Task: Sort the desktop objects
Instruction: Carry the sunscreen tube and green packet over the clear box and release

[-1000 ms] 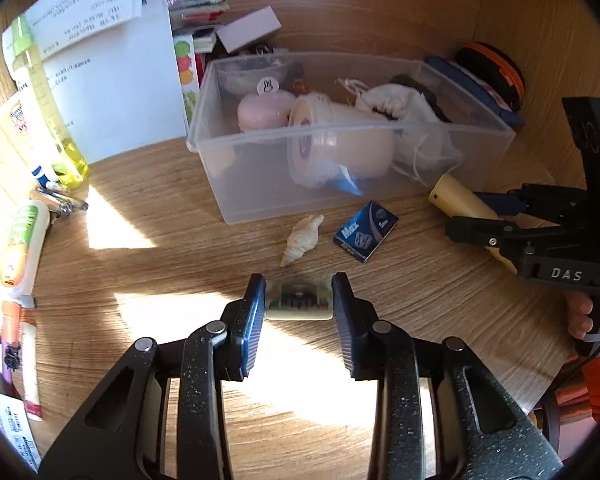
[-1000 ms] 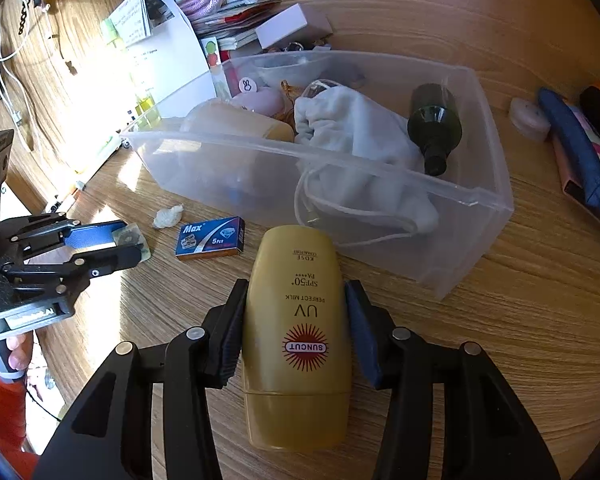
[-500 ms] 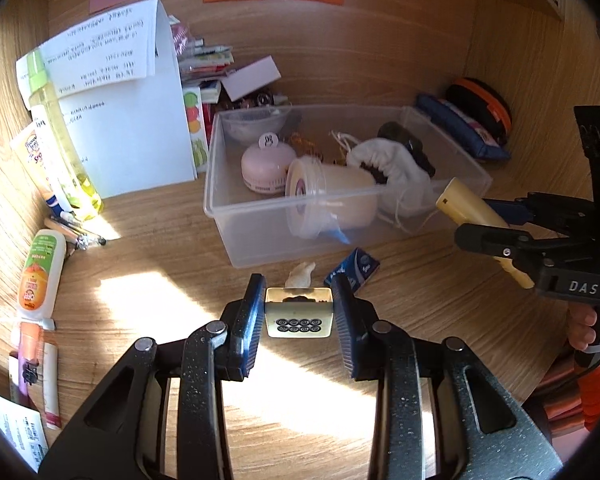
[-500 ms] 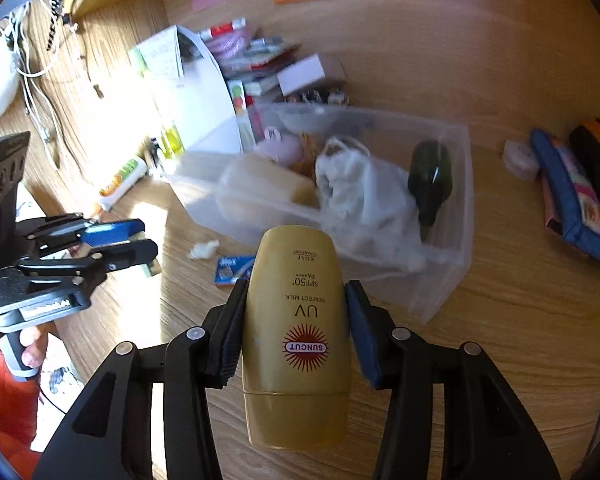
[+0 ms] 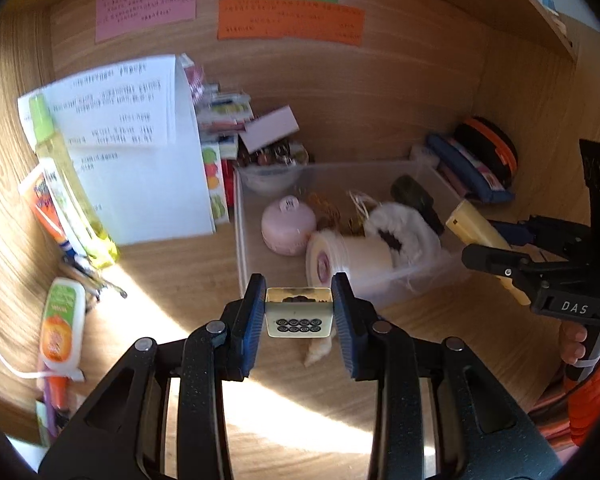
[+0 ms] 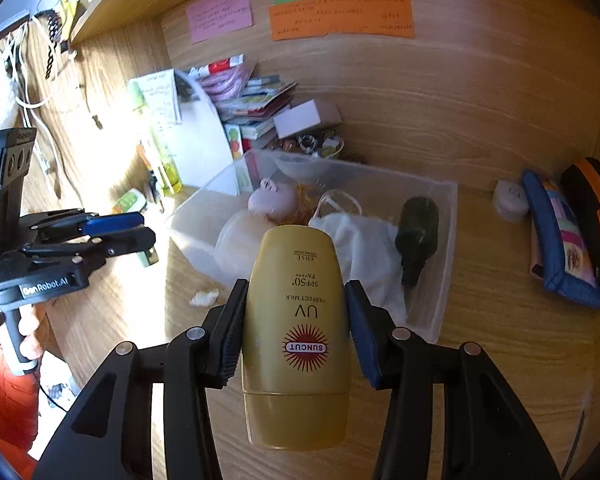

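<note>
Seen from the left wrist camera, the left gripper (image 5: 299, 312) is clamped on a small cream tile (image 5: 299, 317) printed with eight dark rings, holding it clear of the wooden desk (image 5: 172, 276) just in front of the clear plastic bin (image 5: 239, 240). Inside the bin lie a pink round case (image 5: 287, 225), a pale roll (image 5: 350, 254) on its side, a white drawstring pouch (image 5: 404, 229), a dark green bottle (image 5: 418, 200) and some gold clips; a clear bowl sits at its back corner. A crumpled scrap (image 5: 318, 350) lies on the desk under the tile. At the right, the right gripper (image 5: 496, 258) holds a yellow sunscreen bottle (image 5: 478, 232) over the bin's near right corner. A second ago the tile lay on the desk between the open fingers; now it is lifted and the bin fills less of the lower view, with the coloured notes on the back wall newly visible. From the right wrist camera, the right gripper (image 6: 296, 320) is closed on the sunscreen bottle (image 6: 296, 320), cap toward the camera, raised above the bin's (image 6: 446, 248) near wall. The pouch (image 6: 364, 240), dark bottle (image 6: 414, 232), pink case (image 6: 272, 198) and roll (image 6: 236, 240) show within. The left gripper (image 6: 146, 242) hangs at the left with the tile partly hidden in its tips. Earlier the sunscreen bottle was low beside the bin; it now sits higher, and the small blue box on the desk has gone from sight.
</note>
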### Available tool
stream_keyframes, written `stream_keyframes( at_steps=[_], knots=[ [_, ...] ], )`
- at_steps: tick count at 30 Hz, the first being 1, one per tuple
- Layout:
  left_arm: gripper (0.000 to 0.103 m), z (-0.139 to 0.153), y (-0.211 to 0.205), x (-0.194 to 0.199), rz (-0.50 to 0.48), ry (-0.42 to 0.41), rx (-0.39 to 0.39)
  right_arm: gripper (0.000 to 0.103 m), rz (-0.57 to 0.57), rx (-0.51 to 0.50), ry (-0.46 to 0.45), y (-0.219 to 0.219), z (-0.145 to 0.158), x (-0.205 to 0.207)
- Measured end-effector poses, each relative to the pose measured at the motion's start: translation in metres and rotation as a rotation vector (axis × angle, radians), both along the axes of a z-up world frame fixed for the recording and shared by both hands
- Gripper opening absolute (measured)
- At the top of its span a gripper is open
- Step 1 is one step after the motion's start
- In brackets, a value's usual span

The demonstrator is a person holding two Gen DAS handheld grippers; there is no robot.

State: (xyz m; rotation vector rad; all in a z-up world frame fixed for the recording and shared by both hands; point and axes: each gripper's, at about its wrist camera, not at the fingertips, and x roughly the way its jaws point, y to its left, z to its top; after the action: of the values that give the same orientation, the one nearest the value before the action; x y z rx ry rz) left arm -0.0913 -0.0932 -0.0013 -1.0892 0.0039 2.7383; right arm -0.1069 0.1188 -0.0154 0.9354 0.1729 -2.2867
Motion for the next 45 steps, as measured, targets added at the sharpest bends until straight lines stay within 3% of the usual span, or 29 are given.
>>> stream_keyframes(
  at_steps=[8, 22, 32, 45],
  knots=[
    [0.033, 0.005, -0.007, -0.031, 0.0, 0.003, 0.023, 0.044, -0.015, -0.007, 0.009, -0.008, 0.006, -0.029],
    [0.033, -0.028, 0.002, -0.075, -0.024, -0.062, 0.008, 0.044, -0.008, 0.033, -0.041, -0.039, -0.018, -0.08],
    [0.033, -0.048, 0.007, -0.087, -0.053, -0.094, -0.001, 0.044, 0.005, 0.08, -0.023, -0.046, -0.034, -0.086],
    [0.036, -0.049, 0.009, -0.085, -0.052, -0.073, -0.015, 0.046, 0.03, 0.121, 0.018, -0.052, -0.042, -0.083]
  ],
)
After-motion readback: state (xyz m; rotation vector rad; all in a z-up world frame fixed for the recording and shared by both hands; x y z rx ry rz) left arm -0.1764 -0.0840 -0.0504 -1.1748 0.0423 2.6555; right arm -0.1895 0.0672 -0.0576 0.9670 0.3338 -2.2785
